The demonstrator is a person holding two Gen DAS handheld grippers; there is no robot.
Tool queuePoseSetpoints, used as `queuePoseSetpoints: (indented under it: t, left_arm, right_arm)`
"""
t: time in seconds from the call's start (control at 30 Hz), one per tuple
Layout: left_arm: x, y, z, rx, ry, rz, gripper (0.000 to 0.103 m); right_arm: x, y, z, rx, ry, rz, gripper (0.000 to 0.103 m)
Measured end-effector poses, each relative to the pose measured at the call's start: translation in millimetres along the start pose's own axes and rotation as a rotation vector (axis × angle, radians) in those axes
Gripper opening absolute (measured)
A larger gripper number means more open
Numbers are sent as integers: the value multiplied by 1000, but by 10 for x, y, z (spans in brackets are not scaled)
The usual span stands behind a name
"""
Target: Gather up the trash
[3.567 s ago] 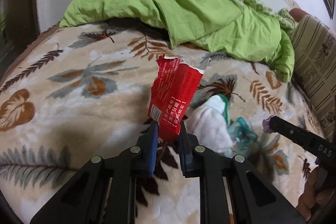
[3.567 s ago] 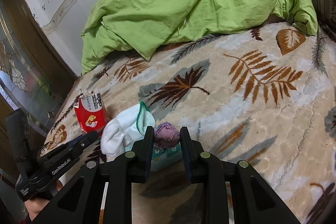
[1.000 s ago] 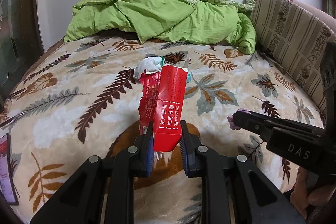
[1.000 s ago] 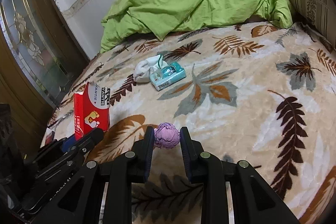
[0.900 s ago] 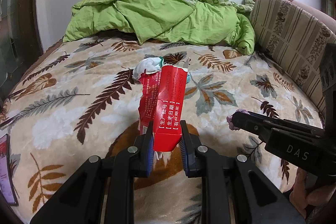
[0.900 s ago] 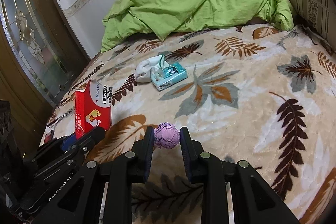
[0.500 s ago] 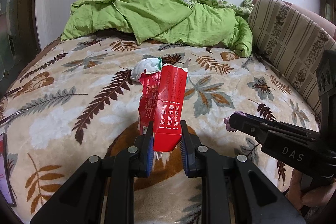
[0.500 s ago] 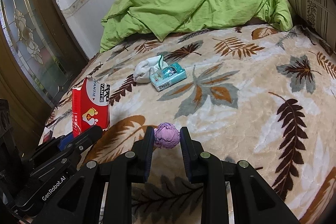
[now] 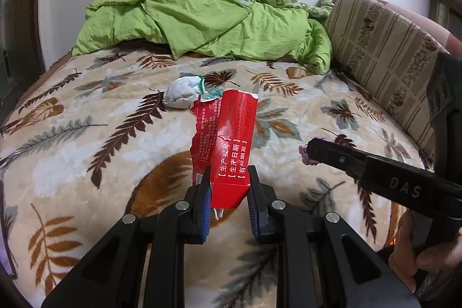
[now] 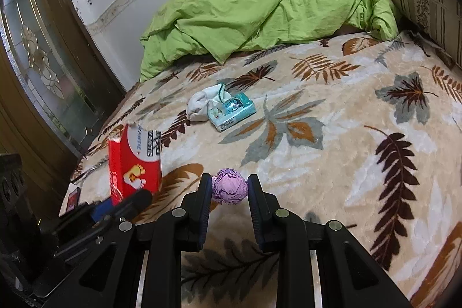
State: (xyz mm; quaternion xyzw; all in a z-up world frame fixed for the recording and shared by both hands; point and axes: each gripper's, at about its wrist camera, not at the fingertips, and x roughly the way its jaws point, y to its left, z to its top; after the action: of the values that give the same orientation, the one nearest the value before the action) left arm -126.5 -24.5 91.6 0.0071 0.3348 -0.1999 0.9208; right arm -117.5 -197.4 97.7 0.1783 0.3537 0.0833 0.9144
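Note:
My left gripper (image 9: 228, 184) is shut on the bottom of a torn red carton (image 9: 231, 140), held upright above the leaf-patterned blanket (image 9: 86, 140). The same red carton (image 10: 134, 163) shows at the left of the right wrist view. My right gripper (image 10: 229, 188) is shut on a crumpled purple paper ball (image 10: 230, 190). In the left wrist view that purple ball (image 9: 306, 154) peeks out at the tip of the right gripper's black fingers (image 9: 340, 156). A hand (image 9: 424, 253) grips the right tool at the lower right.
A white sock (image 10: 200, 103) and a teal tissue pack (image 10: 232, 110) lie together mid-bed. A rumpled green duvet (image 9: 196, 16) fills the bed's far end. A striped cushion (image 9: 384, 48) lines the right side. A glass-panelled wooden door (image 10: 37, 62) stands left. A phone (image 10: 73, 197) lies at the bed's near-left edge.
Since several seconds ago both grippers have pulled well back from the sock and tissue pack. Over the last second both hold their loads almost still.

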Motion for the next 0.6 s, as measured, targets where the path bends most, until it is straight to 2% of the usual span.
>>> queuePoseSetpoints:
  t: [0.23,0.33,0.6]
  left_arm:
    - [-204,-195,-56,-7,4,-88,20]
    - [-247,-332,-68,15,6,-102,20]
    - [-314,-619,-94,87,-4,-29,20]
  right_arm:
    - [-409,-117,-153,39,-9,40,27]
    - [-575,-187,-211,45,-21,37,27]
    - [-716,-395,-279,103,-46,47,27]
